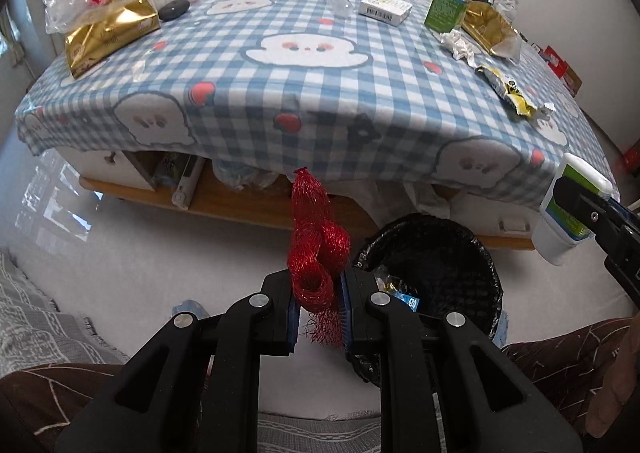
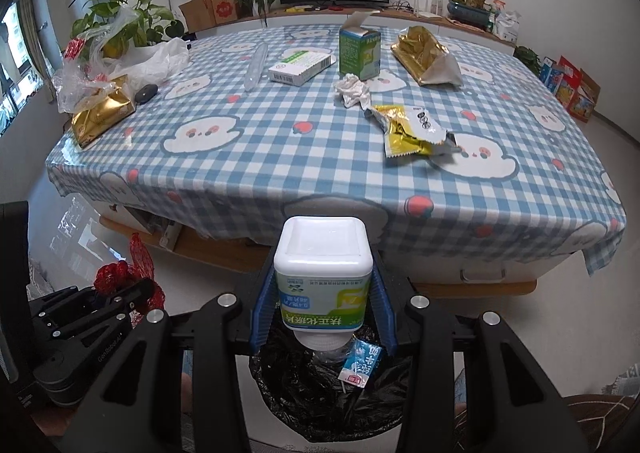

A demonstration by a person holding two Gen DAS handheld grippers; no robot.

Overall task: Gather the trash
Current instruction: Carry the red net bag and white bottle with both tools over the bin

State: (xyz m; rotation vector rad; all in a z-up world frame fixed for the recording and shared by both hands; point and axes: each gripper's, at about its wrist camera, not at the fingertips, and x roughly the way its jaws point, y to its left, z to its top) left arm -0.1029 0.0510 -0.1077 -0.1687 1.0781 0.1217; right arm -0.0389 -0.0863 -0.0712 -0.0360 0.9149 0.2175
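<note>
Trash over the bin

A rolled red net (image 1: 316, 249) stands up from between the left jaws, beside the black-lined bin (image 1: 460, 253). A white bottle (image 2: 323, 273) with a green label hangs cap-down between the right jaws above the bin, which holds a blue-white wrapper (image 2: 360, 367).

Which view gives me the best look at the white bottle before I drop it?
The right wrist view: the white bottle sits centered, cap downward, clamped in the right gripper above the trash bin, its green label readable. The left wrist view shows it only at the right edge, distorted and partly covered by the gripper.
</note>
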